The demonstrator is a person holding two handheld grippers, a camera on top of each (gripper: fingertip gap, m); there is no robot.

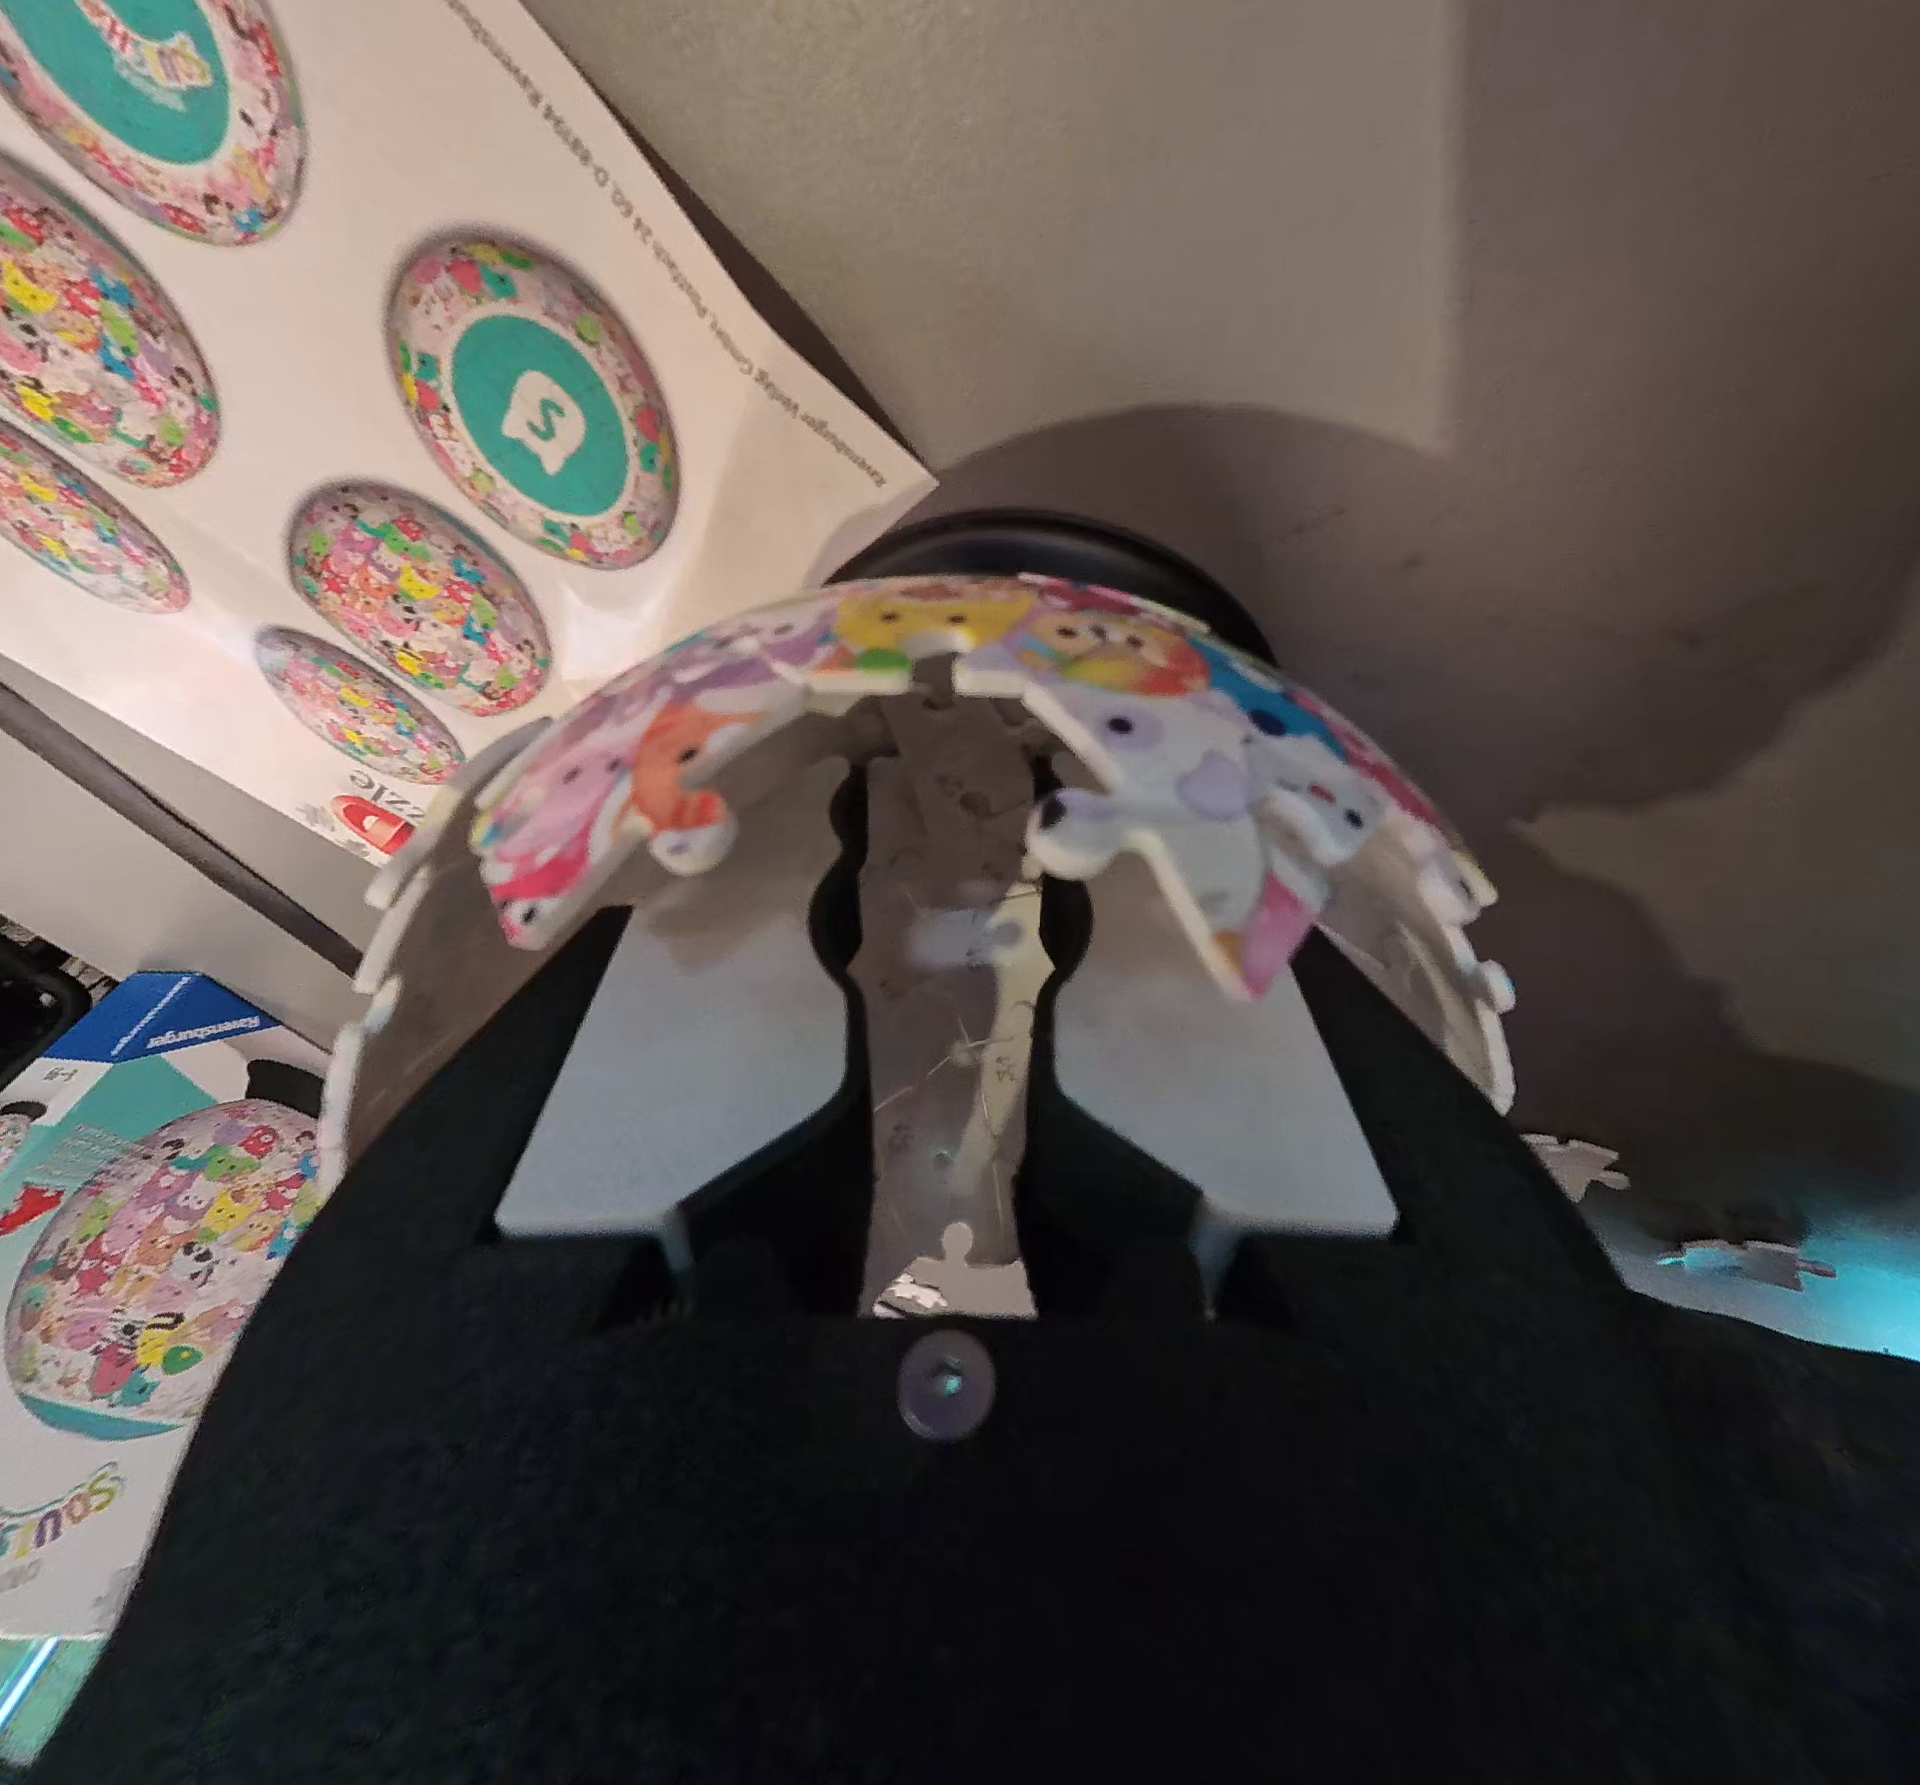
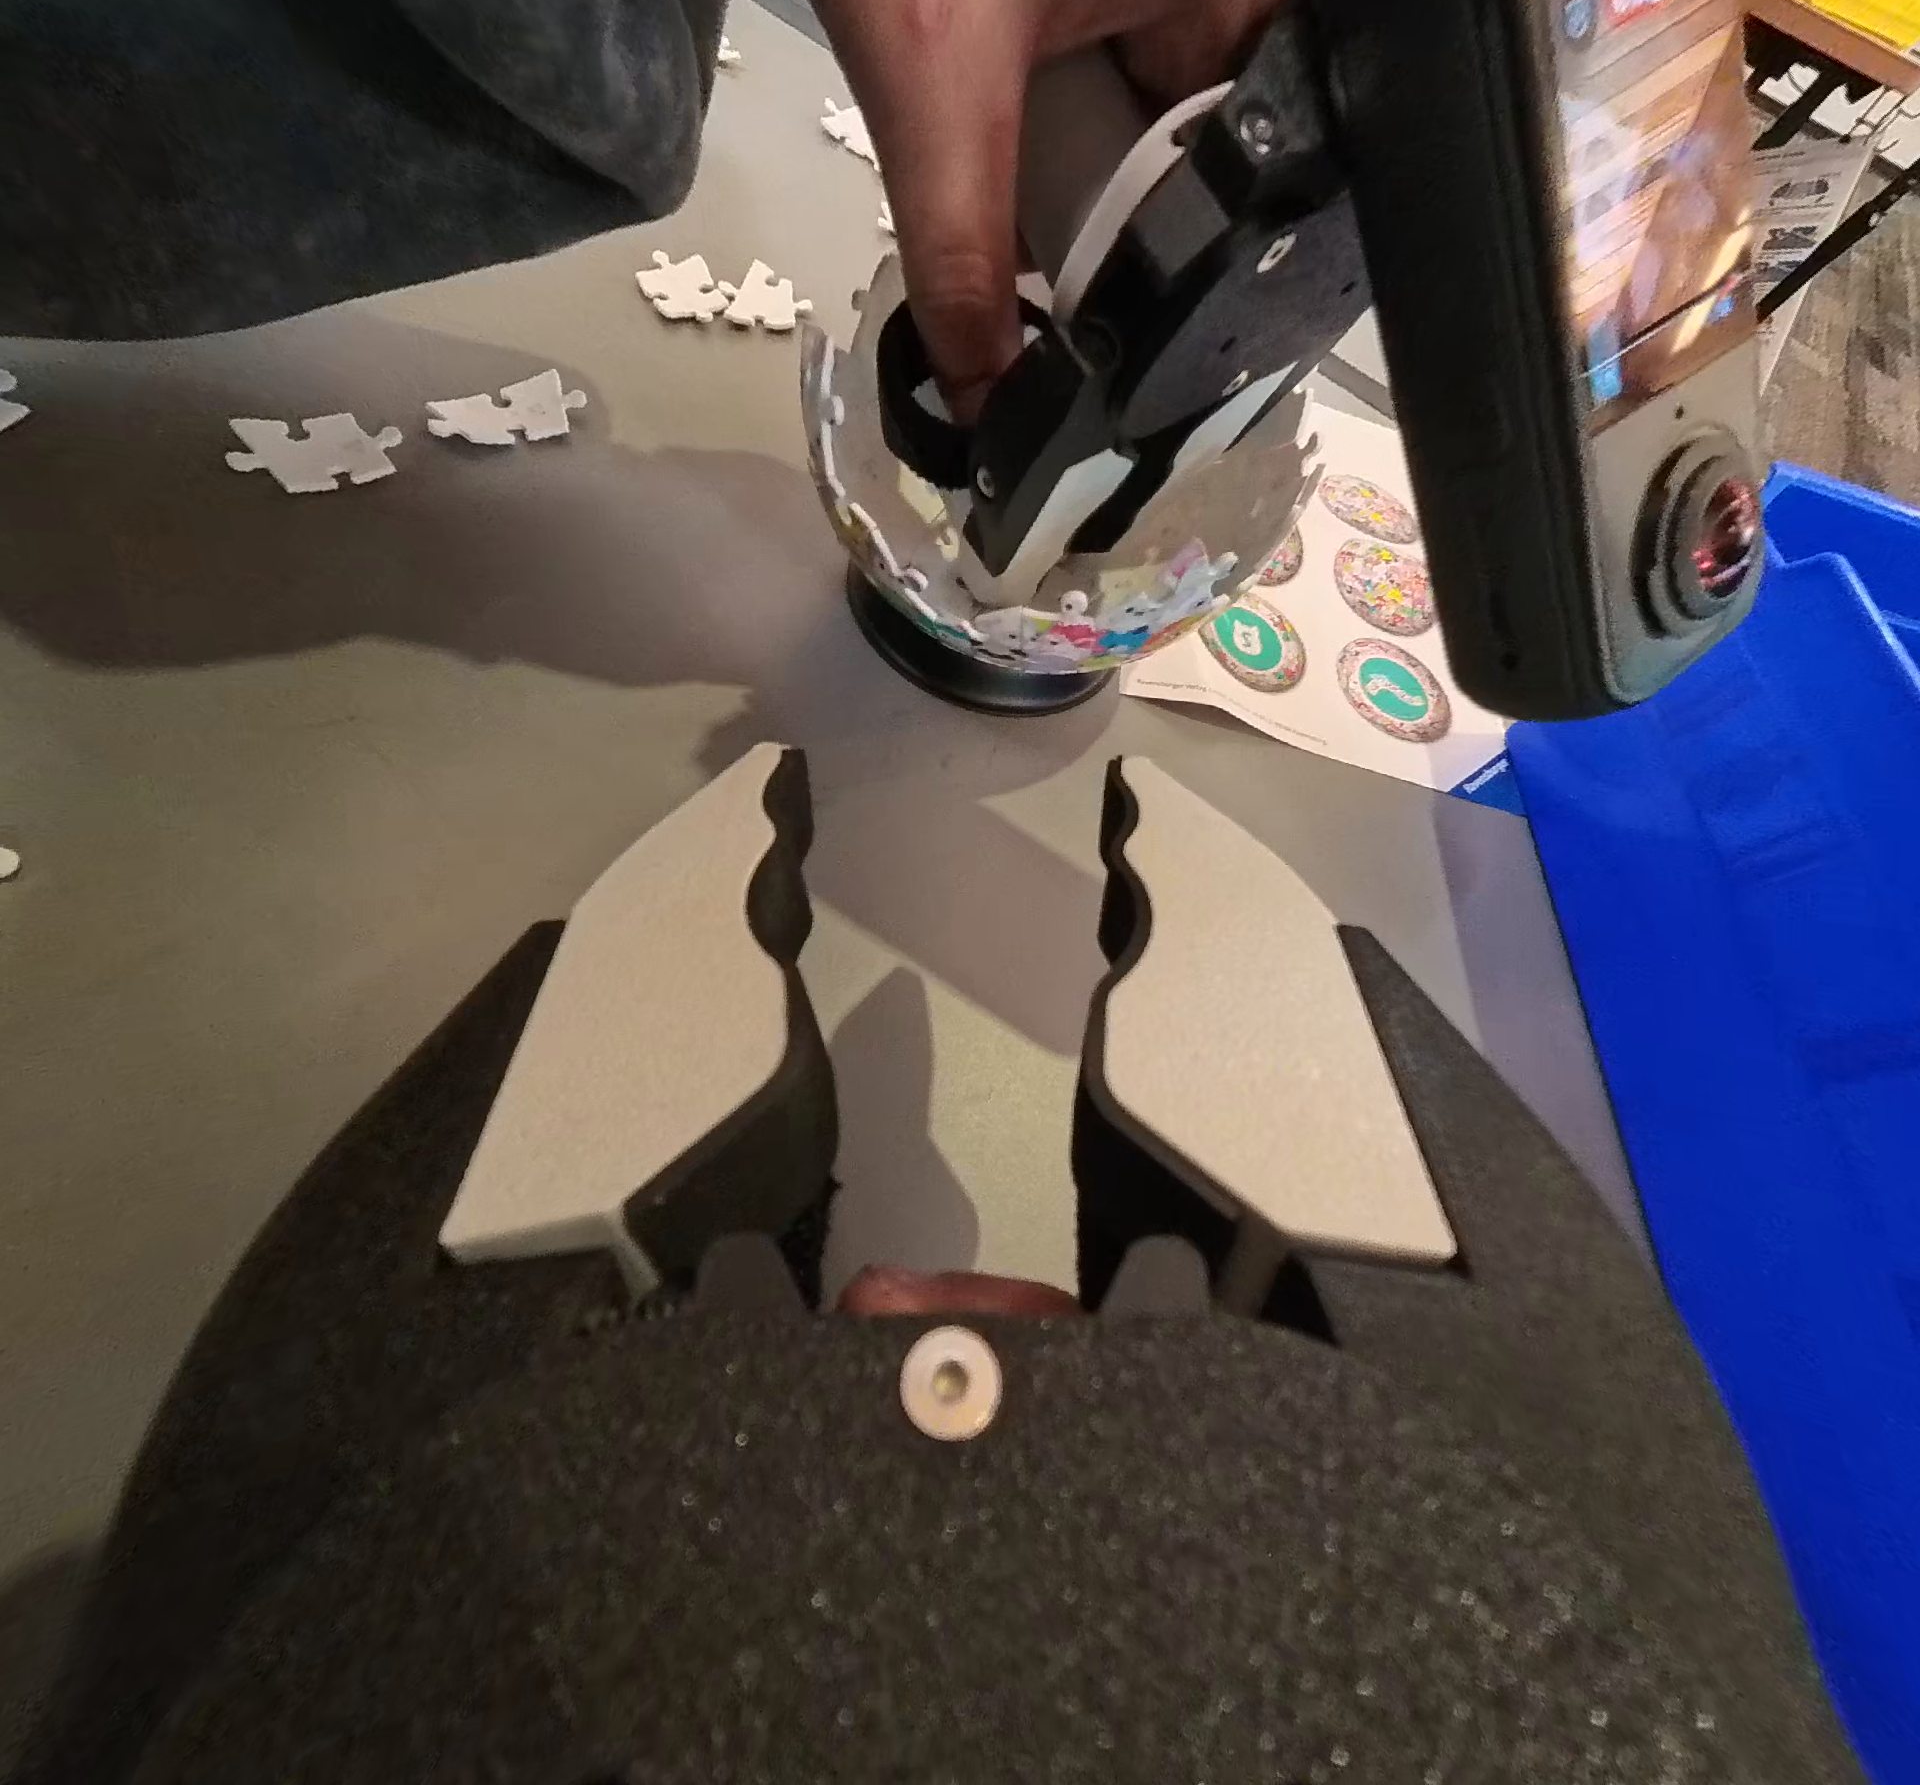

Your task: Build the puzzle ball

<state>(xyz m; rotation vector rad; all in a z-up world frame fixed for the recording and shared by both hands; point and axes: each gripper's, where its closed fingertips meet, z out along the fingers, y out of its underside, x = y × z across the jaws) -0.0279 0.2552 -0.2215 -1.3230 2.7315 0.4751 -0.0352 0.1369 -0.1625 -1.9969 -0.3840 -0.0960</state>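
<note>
The half-built puzzle ball (image 2: 1174,592) is an open shell of coloured pieces on a black stand (image 2: 977,686) on the grey table. My left gripper (image 2: 987,572), held by a hand (image 2: 966,125), reaches down into the shell. In the left wrist view the coloured shell (image 1: 935,655) arches over the left gripper (image 1: 951,800) and hides its tips. The jaws stand a narrow gap apart, with the shell's grey inner face between them. My right gripper (image 2: 956,800) is open and empty, just in front of the ball.
Loose white pieces (image 2: 312,452) lie face down to the left and behind the ball. An instruction sheet (image 2: 1340,613) lies to the right of it. A blue bin (image 2: 1714,1008) stands at the right edge. The puzzle box (image 1: 156,1216) shows in the left wrist view. The gap from one gripper's tips to the other's is roughly 15 cm.
</note>
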